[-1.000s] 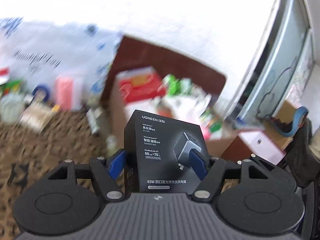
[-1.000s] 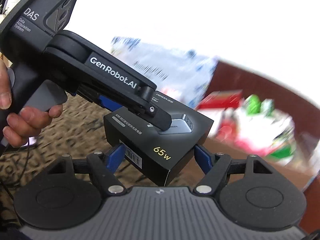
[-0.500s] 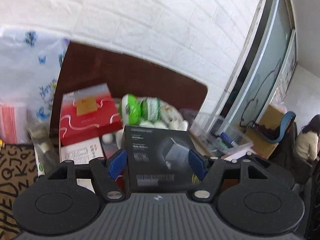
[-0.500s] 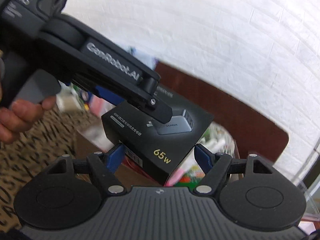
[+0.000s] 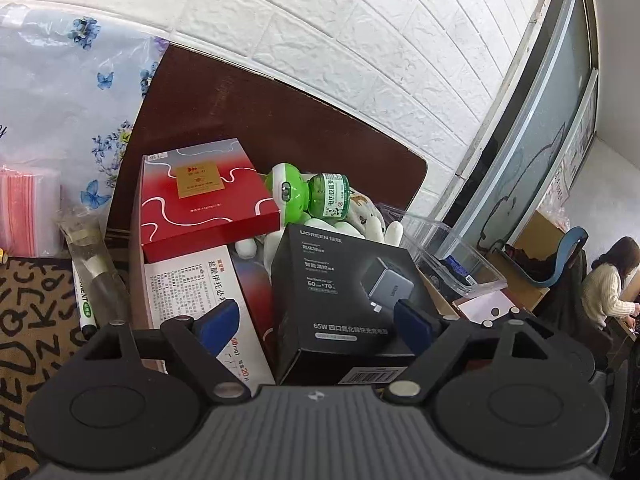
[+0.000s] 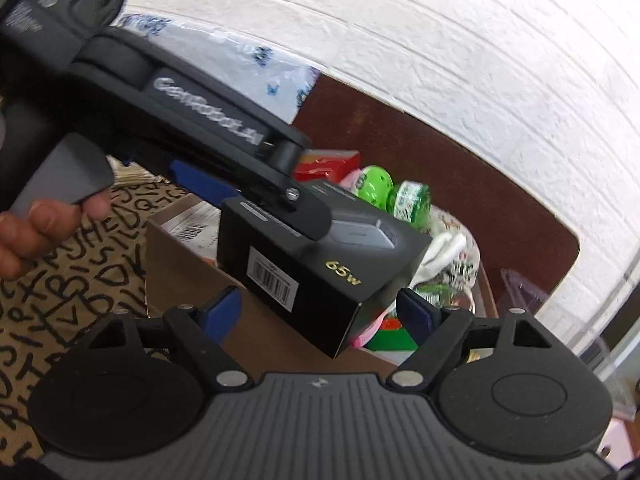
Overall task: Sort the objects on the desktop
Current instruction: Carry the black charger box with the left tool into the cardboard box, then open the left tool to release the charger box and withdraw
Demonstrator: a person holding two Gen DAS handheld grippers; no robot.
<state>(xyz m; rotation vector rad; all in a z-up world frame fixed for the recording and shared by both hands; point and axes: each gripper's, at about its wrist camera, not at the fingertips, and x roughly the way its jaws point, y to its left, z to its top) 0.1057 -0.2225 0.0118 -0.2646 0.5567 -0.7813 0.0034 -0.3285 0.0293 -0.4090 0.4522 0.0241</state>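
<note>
Left gripper (image 5: 316,322): we are holding it wide apart; the left pad is standing clear of the black charger box (image 5: 344,300).
Charger box: we are seeing it lying in the cardboard box (image 6: 180,260), beside a red box (image 5: 204,196) and a green bottle (image 5: 326,200).
Right gripper (image 6: 320,312): we are holding it spread, gripping nothing.

Below the left gripper (image 5: 316,326), the charger box (image 5: 344,300) and white box (image 5: 200,292) block the way. The red box (image 5: 204,196) and green bottle (image 5: 316,196) stand ahead.
</note>
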